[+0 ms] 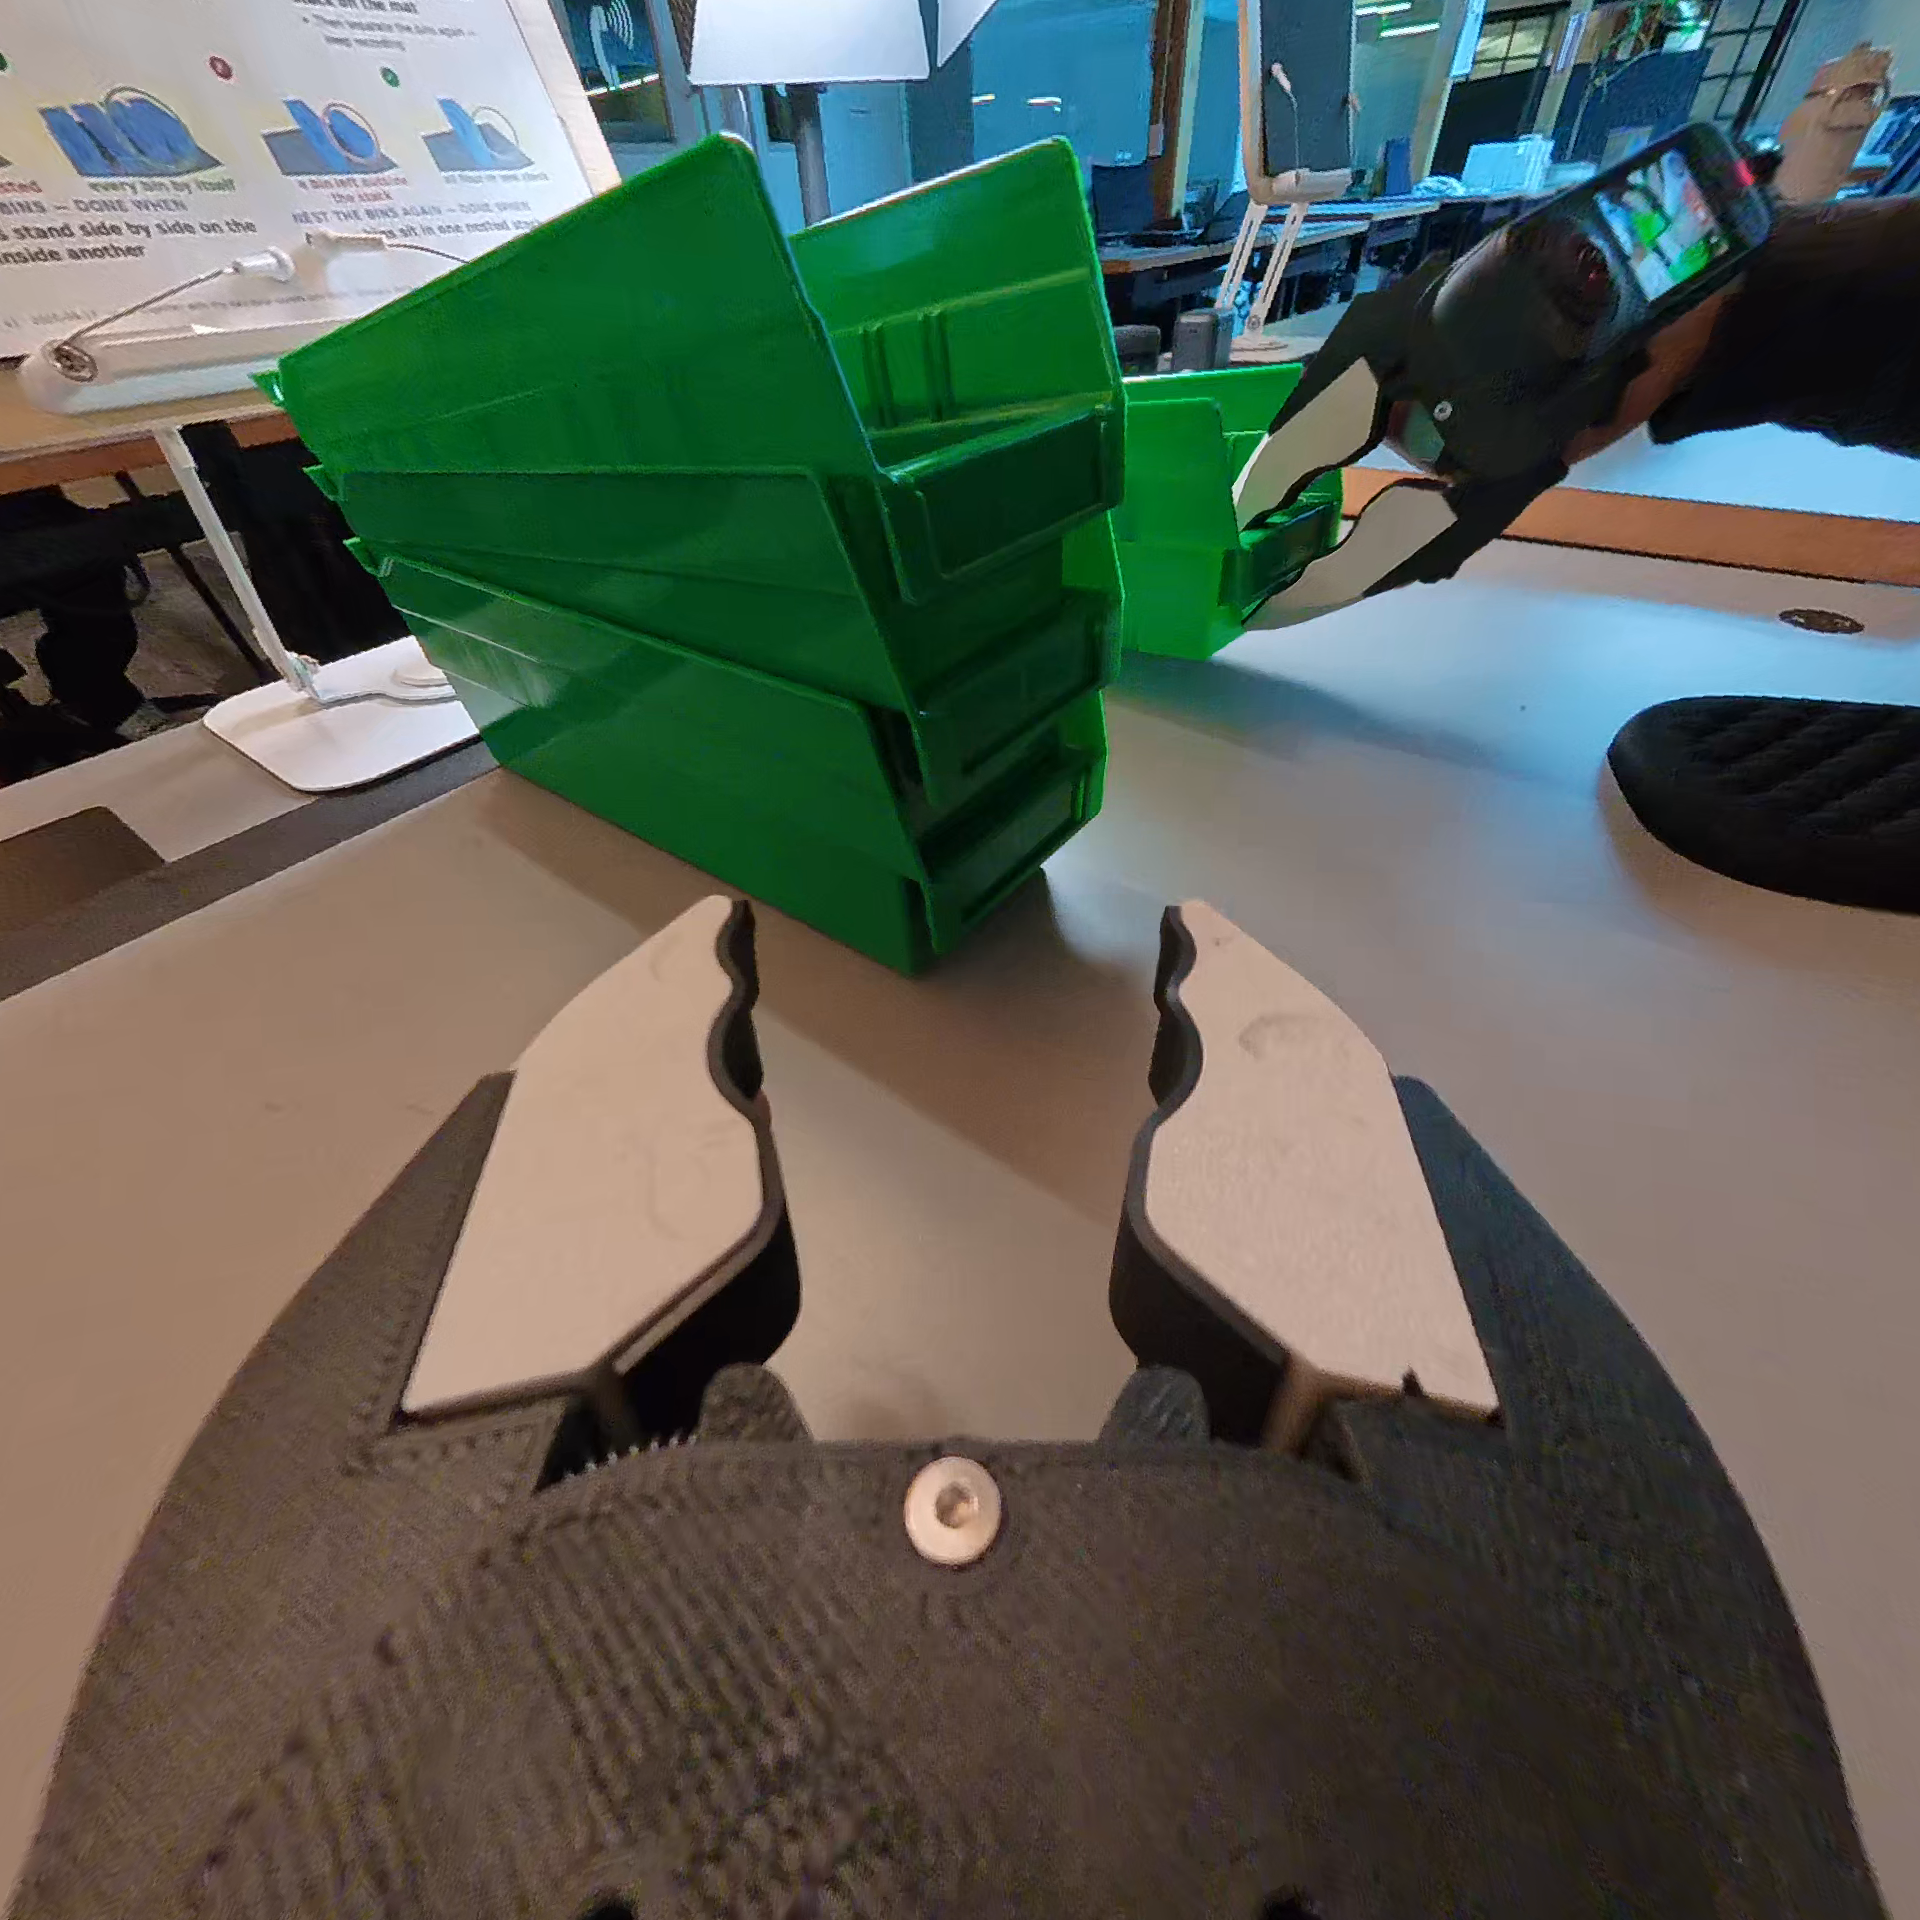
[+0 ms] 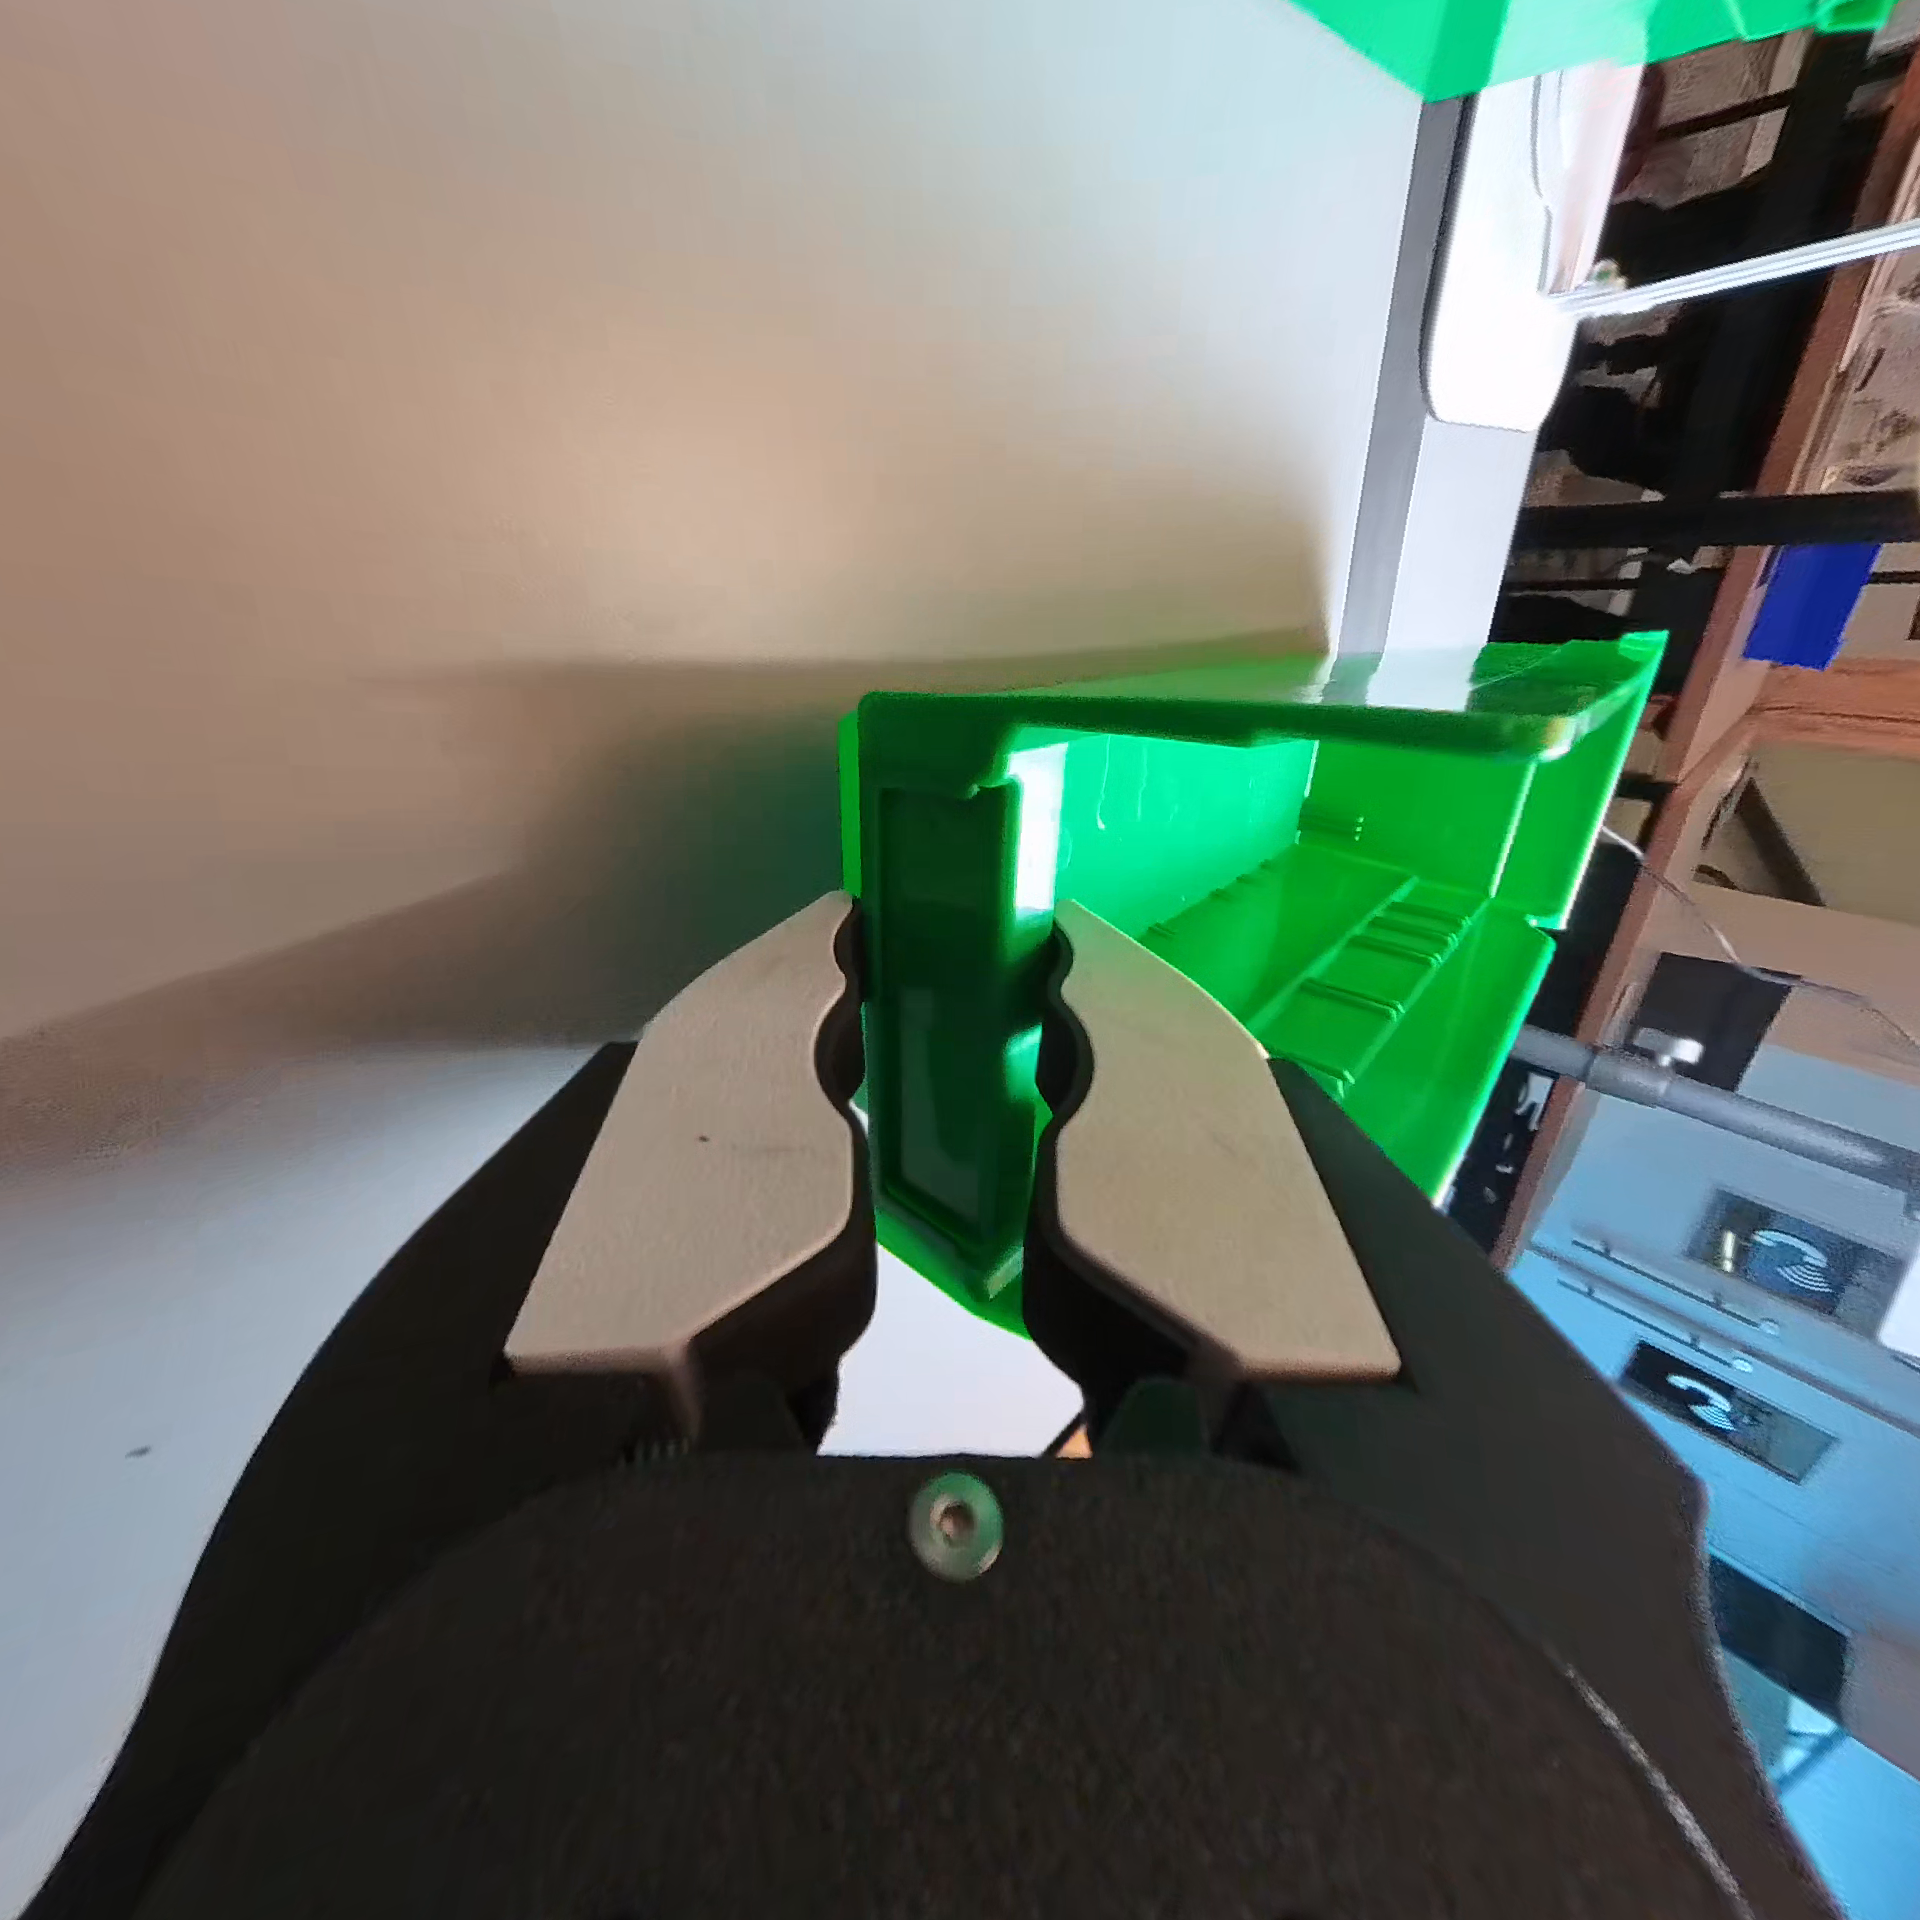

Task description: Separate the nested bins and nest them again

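Observation:
A stack of several nested green bins (image 1: 727, 582) stands on the grey table, its top bin tilted up. My left gripper (image 1: 956, 935) is open and empty, just in front of the stack's near corner. A single green bin (image 1: 1184, 540) sits on the table behind and right of the stack. My right gripper (image 1: 1283, 556) is shut on its front lip. In the right wrist view the right gripper (image 2: 951, 925) clamps the dark front label lip of that bin (image 2: 1351, 935), whose open inside shows beyond. A corner of the stack (image 2: 1558, 42) shows at the top.
A white sign stand (image 1: 343, 717) with an instruction board (image 1: 260, 135) stands left of the stack. A black padded chair part (image 1: 1787, 800) overlaps the table's right edge. A brown mat strip (image 1: 1714, 530) lies at the back right. Bare table lies around my left gripper.

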Demonstrator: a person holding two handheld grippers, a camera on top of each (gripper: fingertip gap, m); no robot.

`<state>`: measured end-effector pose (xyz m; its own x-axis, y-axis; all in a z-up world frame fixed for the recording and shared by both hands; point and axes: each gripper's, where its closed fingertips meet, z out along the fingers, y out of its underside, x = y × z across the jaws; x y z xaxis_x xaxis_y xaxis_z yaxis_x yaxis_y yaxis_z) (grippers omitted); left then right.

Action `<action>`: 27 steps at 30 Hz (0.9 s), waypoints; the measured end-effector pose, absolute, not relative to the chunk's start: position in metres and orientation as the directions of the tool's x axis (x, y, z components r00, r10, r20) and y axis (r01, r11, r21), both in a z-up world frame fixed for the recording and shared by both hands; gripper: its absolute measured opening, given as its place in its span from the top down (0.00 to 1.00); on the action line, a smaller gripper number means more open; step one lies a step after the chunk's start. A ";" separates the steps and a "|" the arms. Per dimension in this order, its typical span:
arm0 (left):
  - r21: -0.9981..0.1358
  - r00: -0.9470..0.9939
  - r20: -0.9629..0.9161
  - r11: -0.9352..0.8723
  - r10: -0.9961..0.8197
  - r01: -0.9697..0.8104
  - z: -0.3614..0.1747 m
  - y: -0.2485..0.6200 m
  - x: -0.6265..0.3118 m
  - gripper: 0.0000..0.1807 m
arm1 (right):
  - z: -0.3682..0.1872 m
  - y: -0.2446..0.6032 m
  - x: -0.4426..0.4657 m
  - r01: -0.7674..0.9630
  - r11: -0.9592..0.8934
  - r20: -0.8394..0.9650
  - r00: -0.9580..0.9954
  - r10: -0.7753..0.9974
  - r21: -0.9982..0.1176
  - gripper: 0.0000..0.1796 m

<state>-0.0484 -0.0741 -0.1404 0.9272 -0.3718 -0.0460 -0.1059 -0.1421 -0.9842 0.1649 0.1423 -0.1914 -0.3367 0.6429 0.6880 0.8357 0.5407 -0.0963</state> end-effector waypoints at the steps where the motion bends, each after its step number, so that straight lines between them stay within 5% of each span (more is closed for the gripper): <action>1: -0.983 0.926 -0.051 -0.144 -0.373 -0.112 -0.141 -0.074 -0.047 0.59 | -0.194 0.144 0.165 0.834 0.544 0.694 -0.339 0.636 -0.091 0.83; 11: -0.978 0.923 -0.052 -0.167 -0.382 -0.124 -0.148 -0.074 -0.045 0.59 | -0.221 0.147 0.166 0.835 0.548 0.689 -0.367 0.625 -0.053 0.84; 15: -0.977 0.923 -0.057 -0.170 -0.382 -0.131 -0.149 -0.074 -0.044 0.59 | -0.211 0.138 0.162 0.842 0.526 0.676 -0.318 0.665 -0.122 0.74; 22: -0.974 0.927 -0.072 -0.175 -0.368 -0.145 -0.150 -0.074 -0.044 0.59 | -0.119 0.066 0.121 0.731 0.564 0.632 -0.237 0.738 -0.384 0.72; 27: -0.974 0.925 -0.087 -0.165 -0.369 -0.157 -0.148 -0.075 -0.042 0.59 | -0.060 0.011 0.070 0.617 0.671 0.677 -0.286 0.678 -0.411 0.72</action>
